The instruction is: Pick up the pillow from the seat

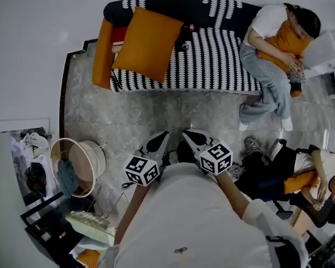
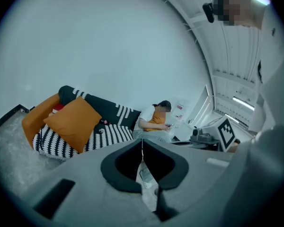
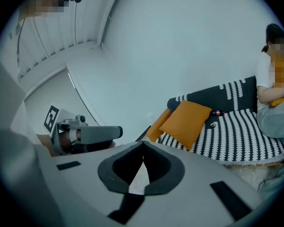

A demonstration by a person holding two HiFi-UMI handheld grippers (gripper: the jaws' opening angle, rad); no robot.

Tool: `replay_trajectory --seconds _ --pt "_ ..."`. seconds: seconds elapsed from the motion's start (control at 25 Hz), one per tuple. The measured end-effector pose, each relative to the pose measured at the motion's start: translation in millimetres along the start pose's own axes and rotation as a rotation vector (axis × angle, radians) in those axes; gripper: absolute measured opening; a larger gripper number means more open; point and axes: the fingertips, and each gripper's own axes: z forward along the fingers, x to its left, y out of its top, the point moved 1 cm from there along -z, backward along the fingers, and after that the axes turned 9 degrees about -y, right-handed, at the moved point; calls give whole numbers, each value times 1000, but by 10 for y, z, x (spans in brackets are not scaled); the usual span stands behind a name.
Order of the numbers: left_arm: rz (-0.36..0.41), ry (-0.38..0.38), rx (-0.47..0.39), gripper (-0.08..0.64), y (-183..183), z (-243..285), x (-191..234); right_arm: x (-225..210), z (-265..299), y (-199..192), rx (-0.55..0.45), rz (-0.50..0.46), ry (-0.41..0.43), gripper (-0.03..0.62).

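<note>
Orange square fabric pillow (image 1: 148,43) leaned at left end of black-and-white striped sofa seat (image 1: 212,60), corner pointing to front edge. Left gripper (image 1: 162,137), right gripper (image 1: 190,134): jaws pressed together, empty.

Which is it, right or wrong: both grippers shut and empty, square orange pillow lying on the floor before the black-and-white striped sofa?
Wrong in one respect: the square orange pillow is on the black-and-white striped sofa's seat, not the floor; the head view shows it. The left gripper and right gripper are shut and empty.
</note>
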Motion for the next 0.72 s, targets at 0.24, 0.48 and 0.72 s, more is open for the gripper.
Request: replay_trajectory --seconds 0.24,0.48,0.72 --pt "9 14 24 17 -13 4 -4 -59 -46 -35 -1 21 -3 6" --pt "-19 28 29 17 -41 -36 161 -65 60 -43 -2 50 -19 6" --pt "-33 54 -11 17 90 -69 407 -94 187 48 12 45 -49 6"
